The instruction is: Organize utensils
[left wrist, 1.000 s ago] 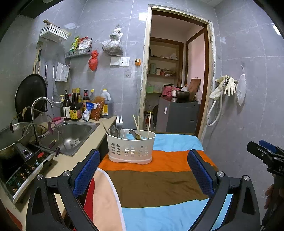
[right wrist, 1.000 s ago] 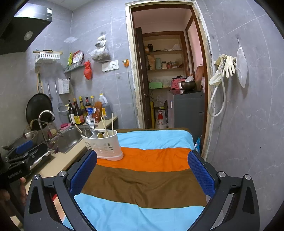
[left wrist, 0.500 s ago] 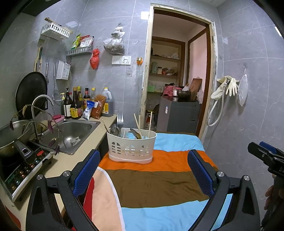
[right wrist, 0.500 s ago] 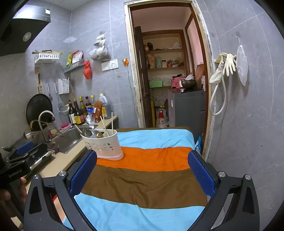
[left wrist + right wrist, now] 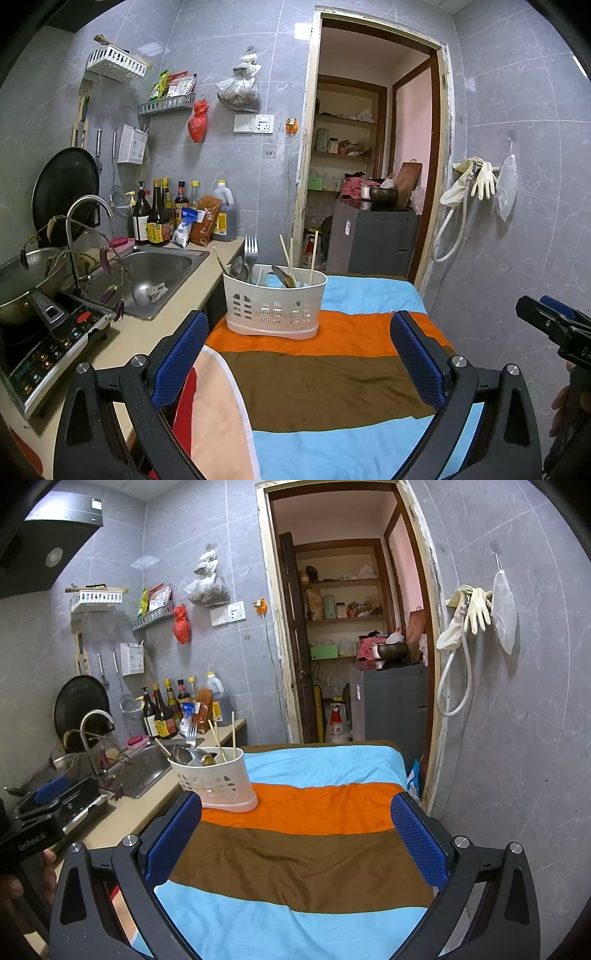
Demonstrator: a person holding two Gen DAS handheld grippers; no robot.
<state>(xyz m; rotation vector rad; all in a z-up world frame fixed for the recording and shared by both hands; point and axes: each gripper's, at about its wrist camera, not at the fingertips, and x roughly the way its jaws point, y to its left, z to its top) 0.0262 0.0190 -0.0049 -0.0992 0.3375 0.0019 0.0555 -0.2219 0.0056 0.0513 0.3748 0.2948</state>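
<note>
A white slotted utensil basket [image 5: 275, 308] [image 5: 216, 779] stands on the orange stripe of a striped cloth [image 5: 325, 376] [image 5: 306, 849] over a table. In it stand a fork [image 5: 251, 251], spoons [image 5: 238, 267] and wooden chopsticks [image 5: 286, 254]. My left gripper [image 5: 299, 356] is open with nothing between its blue pads, short of the basket. My right gripper [image 5: 295, 838] is open too, nothing in it, with the basket ahead to its left. Each gripper shows at the edge of the other's view.
Left of the table runs a counter with a steel sink [image 5: 155, 273], a tap [image 5: 83, 221], an induction hob [image 5: 40, 350] and bottles [image 5: 159, 218]. A doorway [image 5: 369, 166] with a grey cabinet lies beyond. A tiled wall with gloves [image 5: 476, 181] closes the right.
Both wrist views have tilted up a little. The basket and utensils stay put, and both grippers stay open.
</note>
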